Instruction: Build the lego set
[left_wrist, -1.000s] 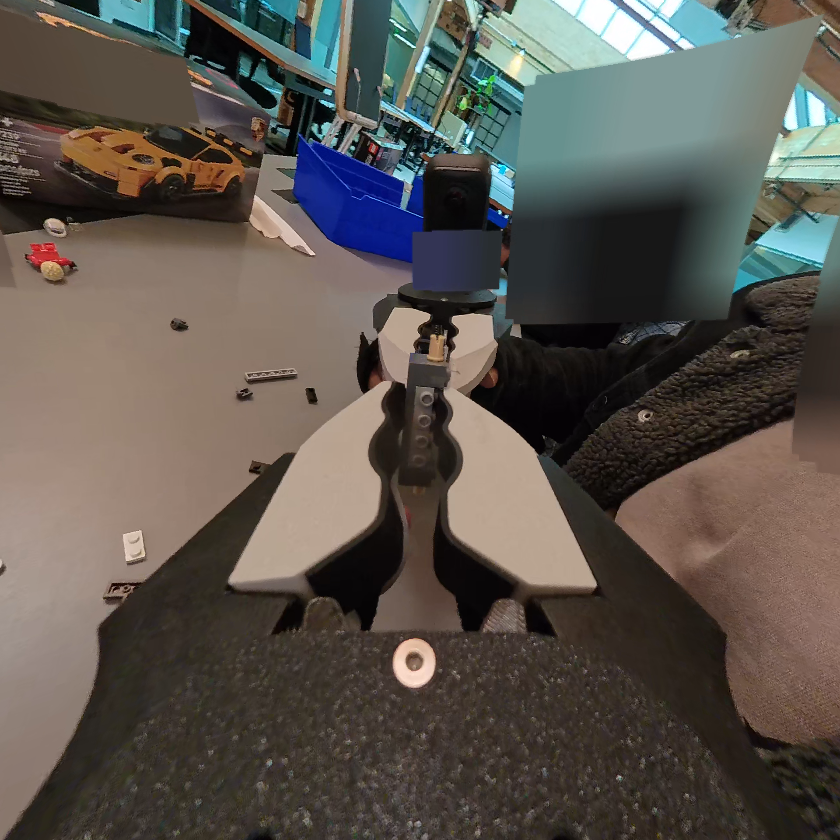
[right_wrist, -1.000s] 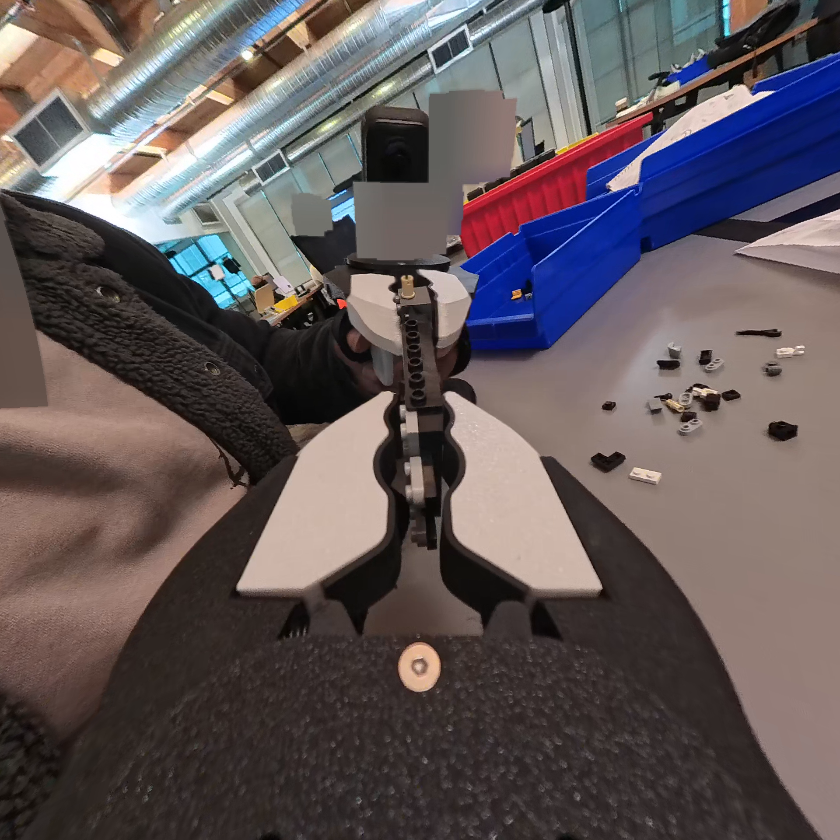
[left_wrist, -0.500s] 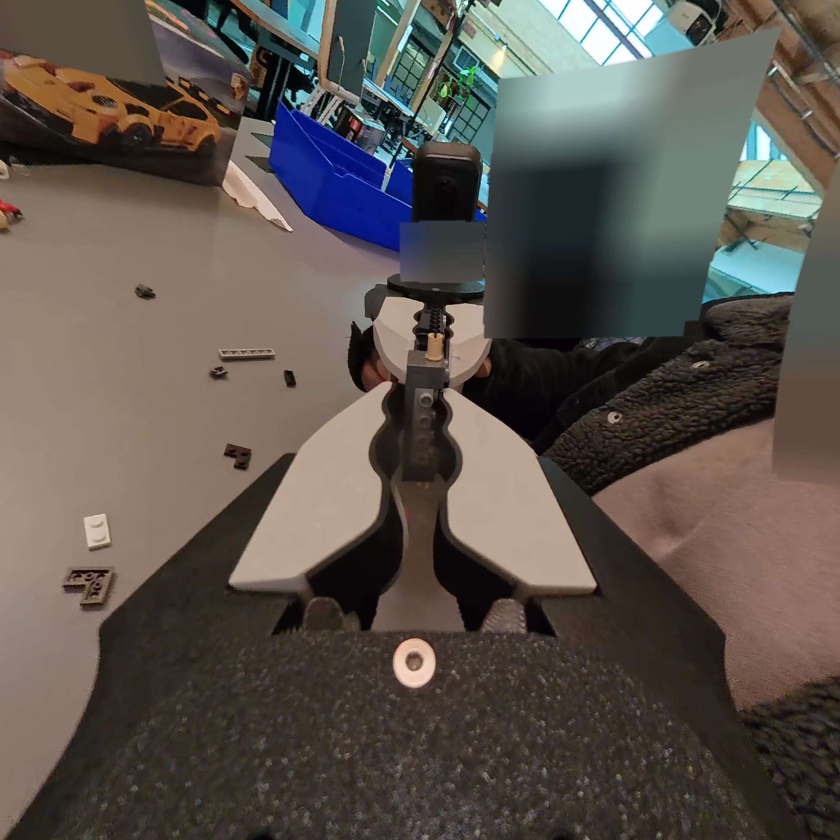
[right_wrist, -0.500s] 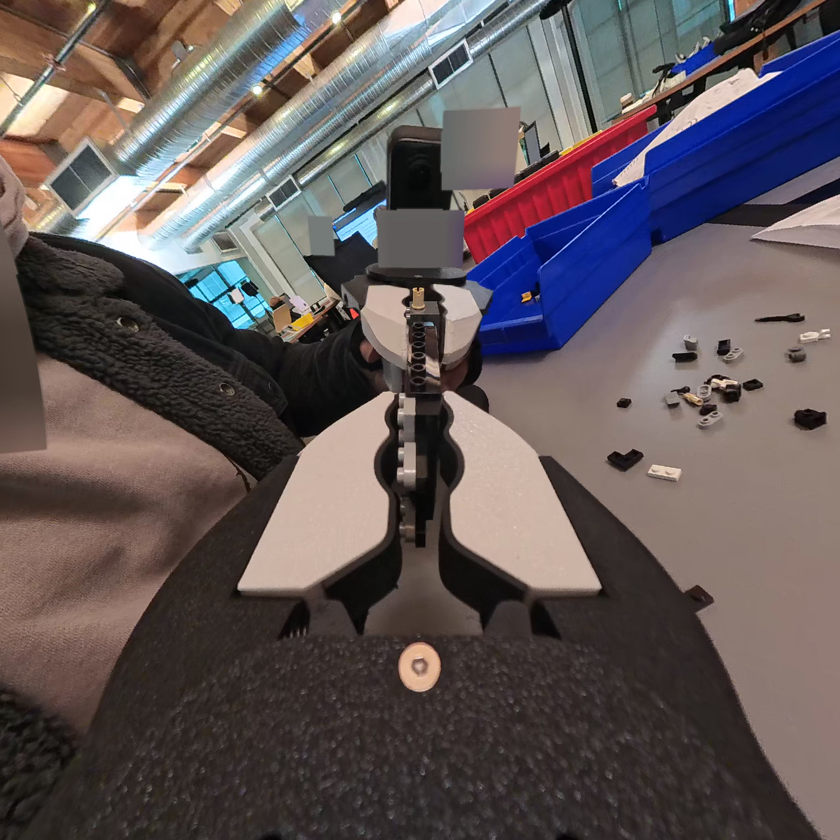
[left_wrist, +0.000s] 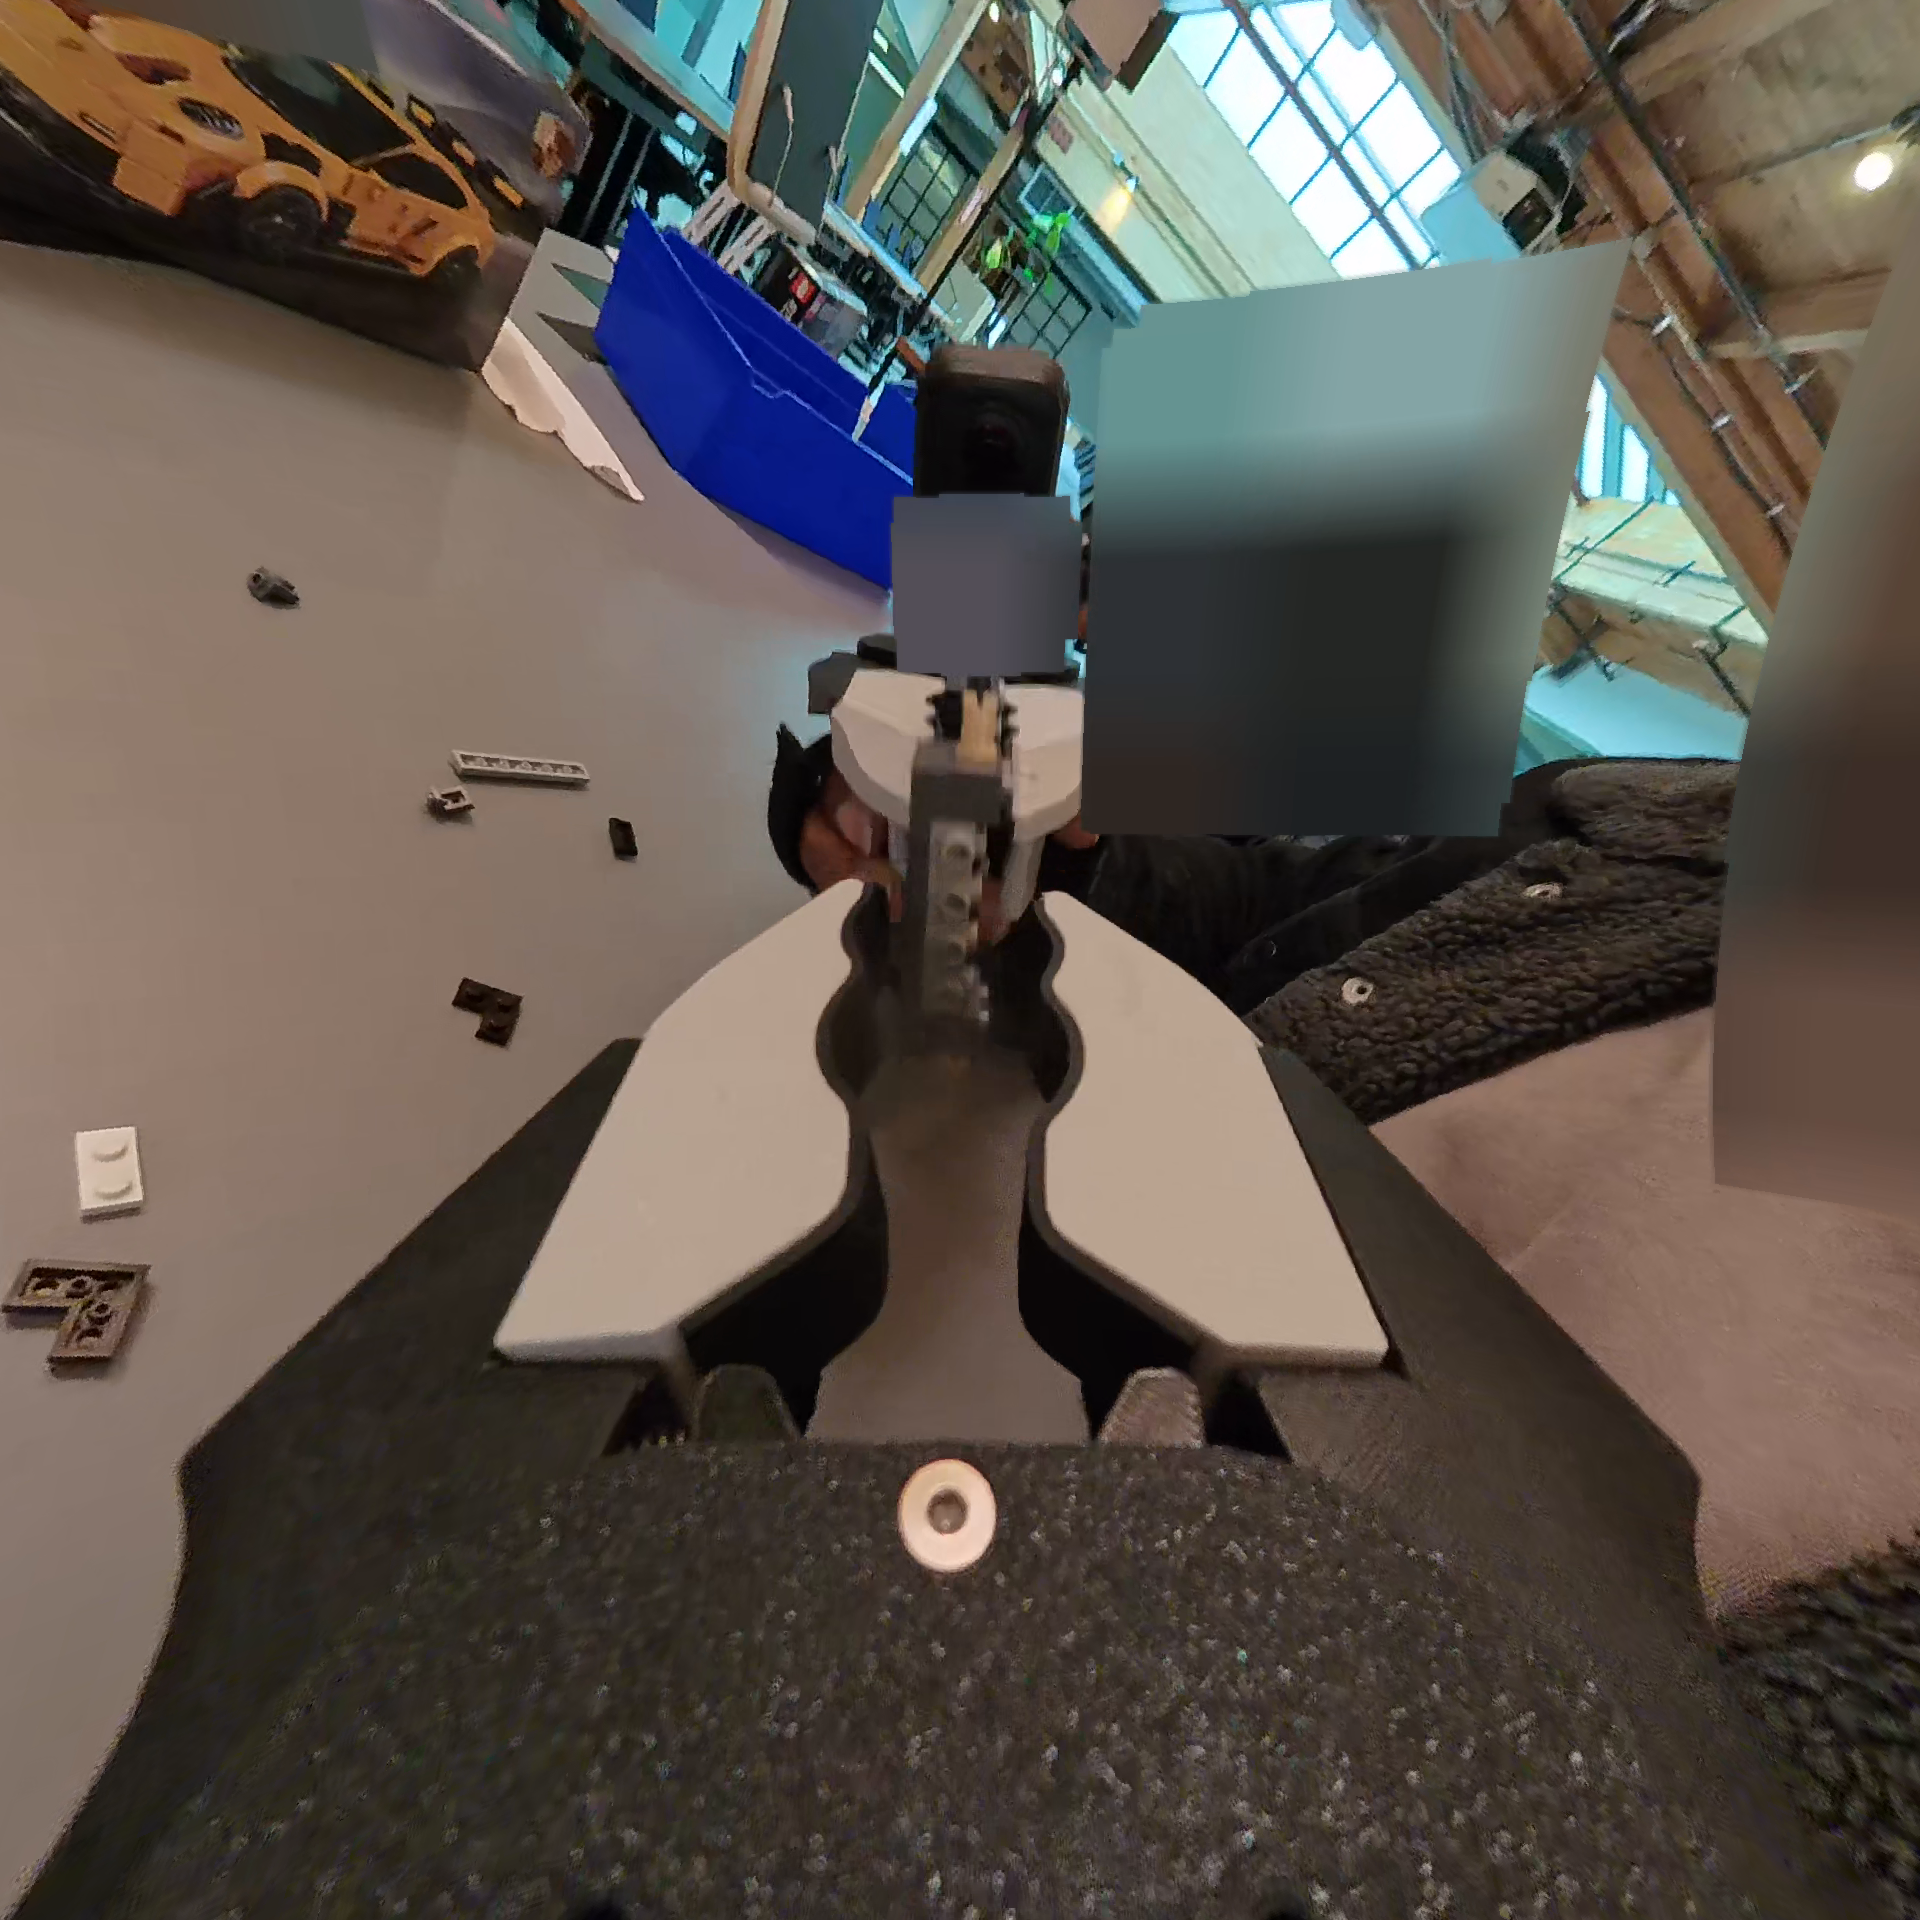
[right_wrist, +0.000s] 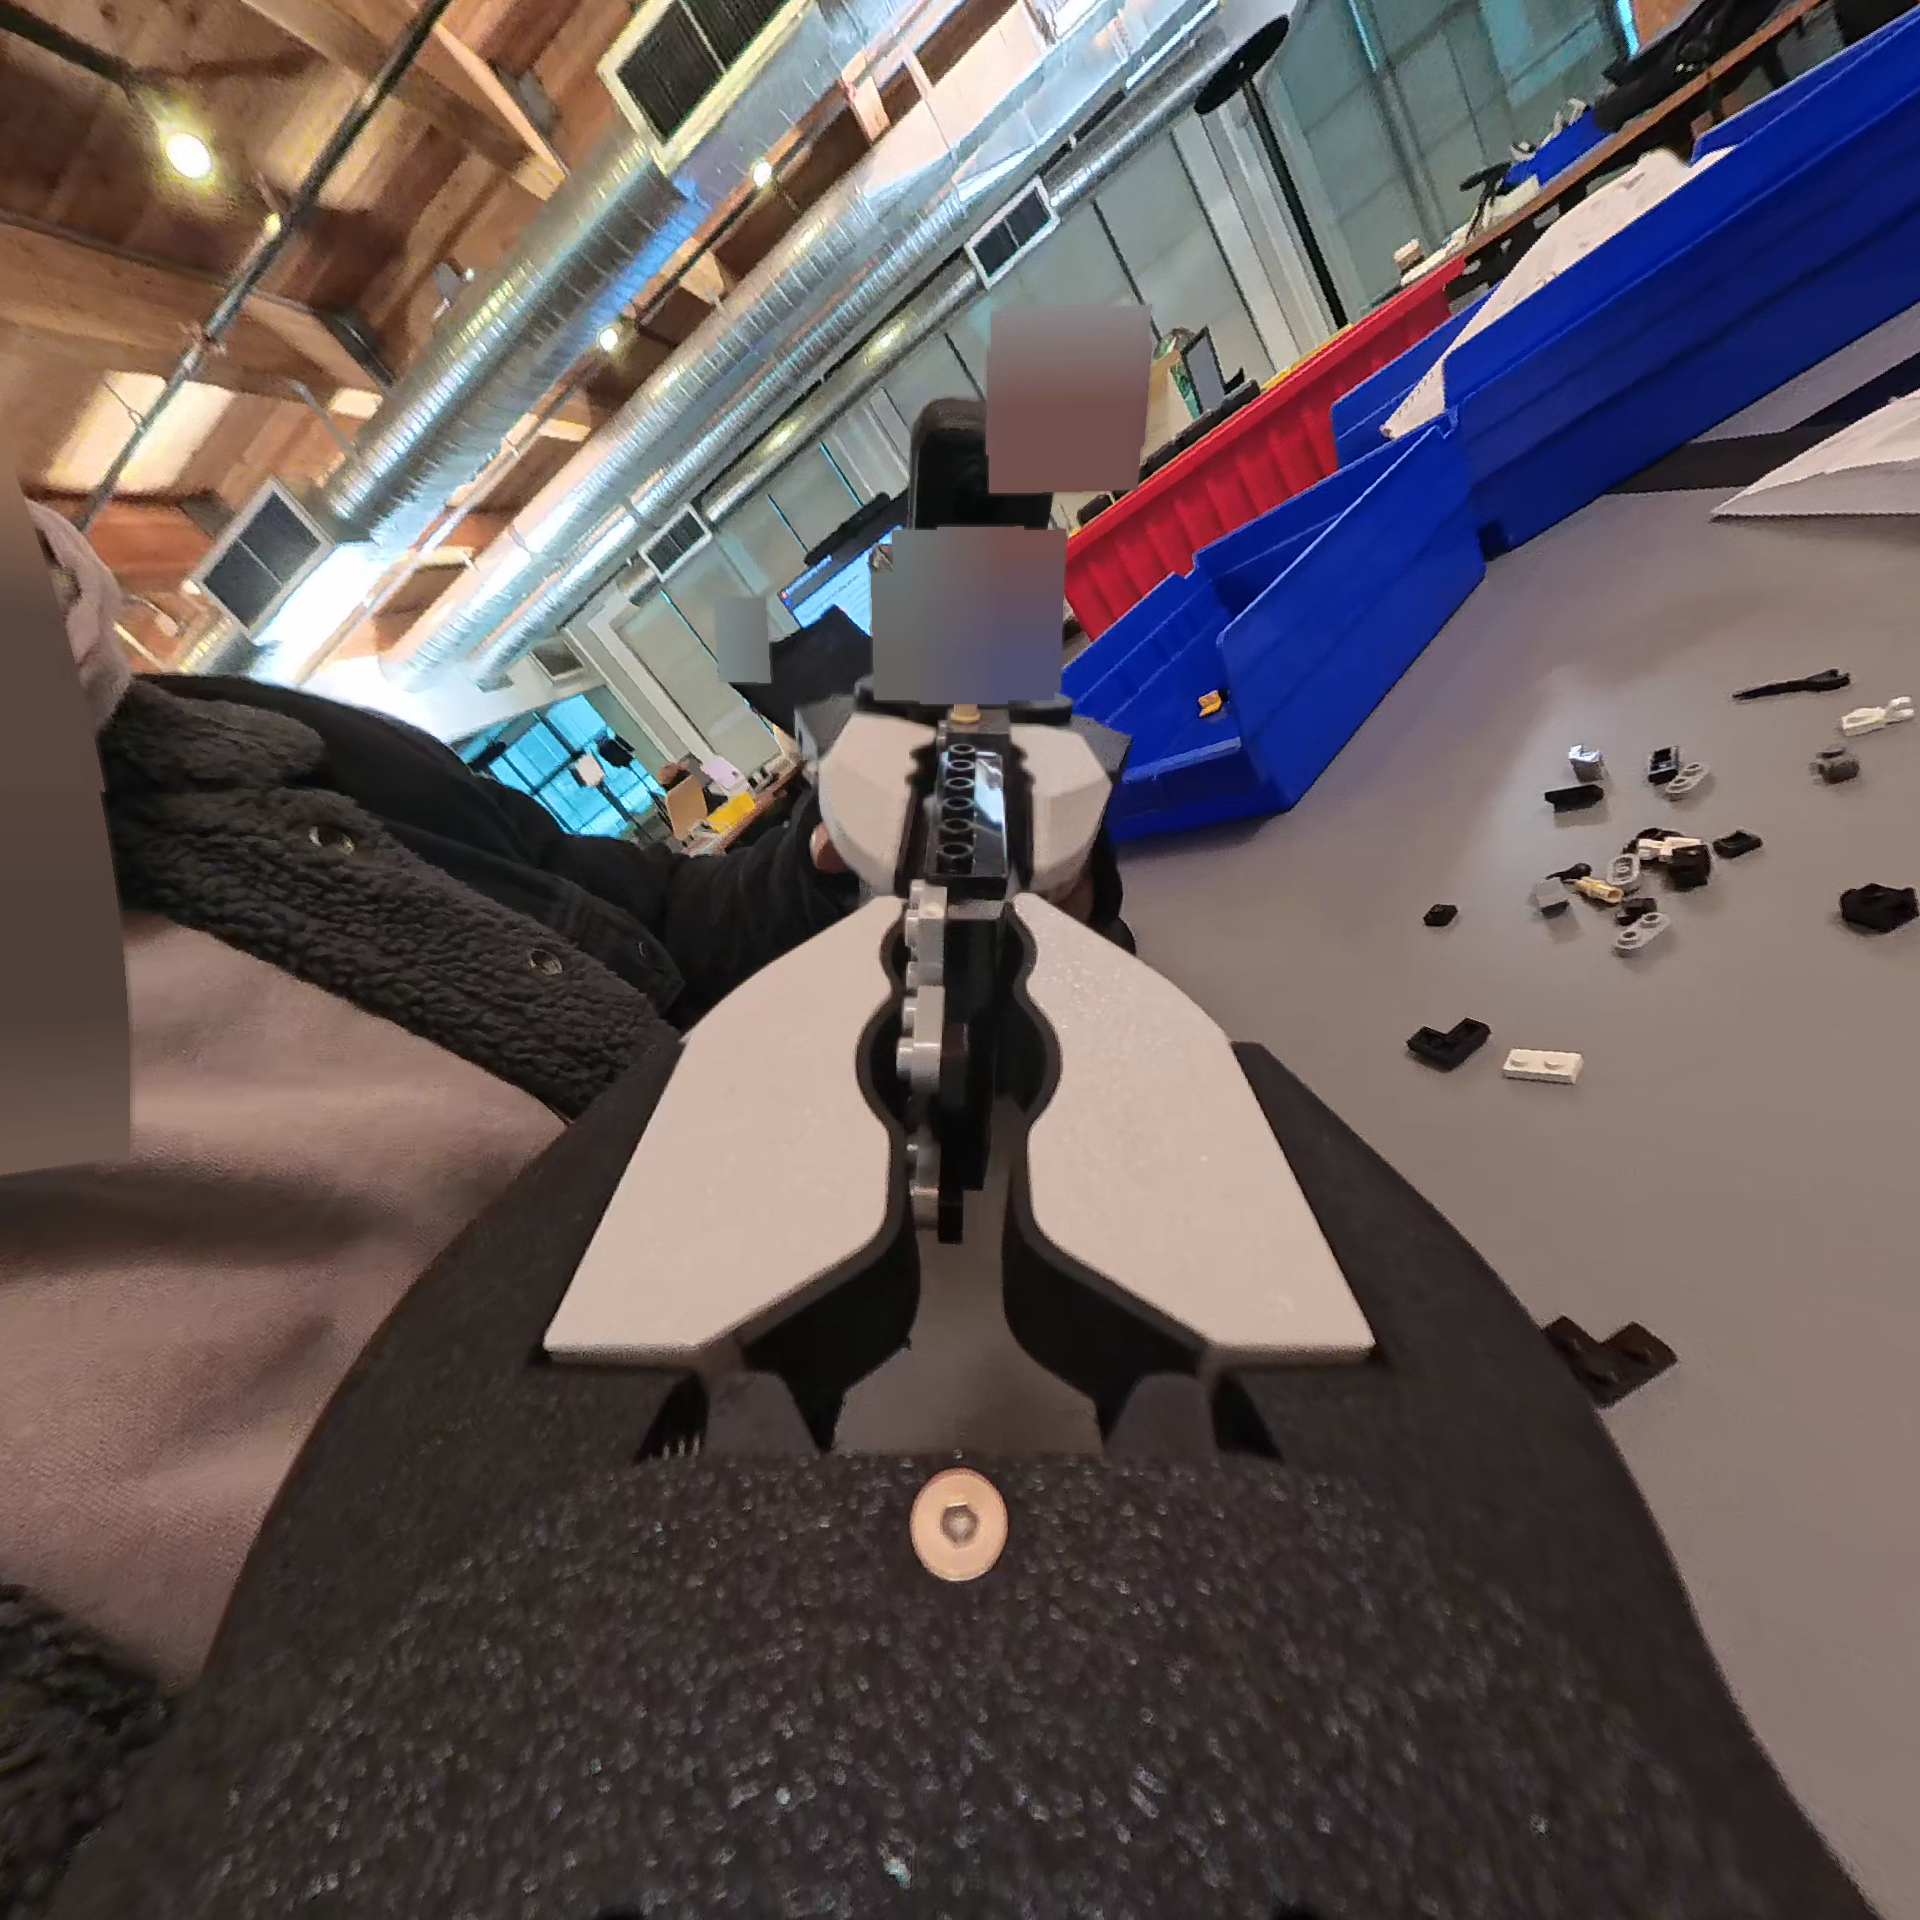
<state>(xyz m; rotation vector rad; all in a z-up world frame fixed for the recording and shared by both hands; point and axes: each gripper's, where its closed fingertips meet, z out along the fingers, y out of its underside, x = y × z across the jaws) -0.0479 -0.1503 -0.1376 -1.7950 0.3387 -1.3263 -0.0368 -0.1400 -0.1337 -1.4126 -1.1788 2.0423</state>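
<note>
The left tool (left_wrist: 948, 935) and the right tool (right_wrist: 951, 935) faced each other above the tabletop (right_wrist: 1455, 1195), each clenched on one end of the lego piece (right_wrist: 961, 831). Pressing straight along its length, without twisting, seemed the best way.

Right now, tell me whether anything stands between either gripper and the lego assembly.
Nothing visible does. The lego assembly is up in the air, off the grey table, with one end clamped between the fingers of the right gripper and the other end between the left gripper. The loose pieces lie apart on the table.
</note>
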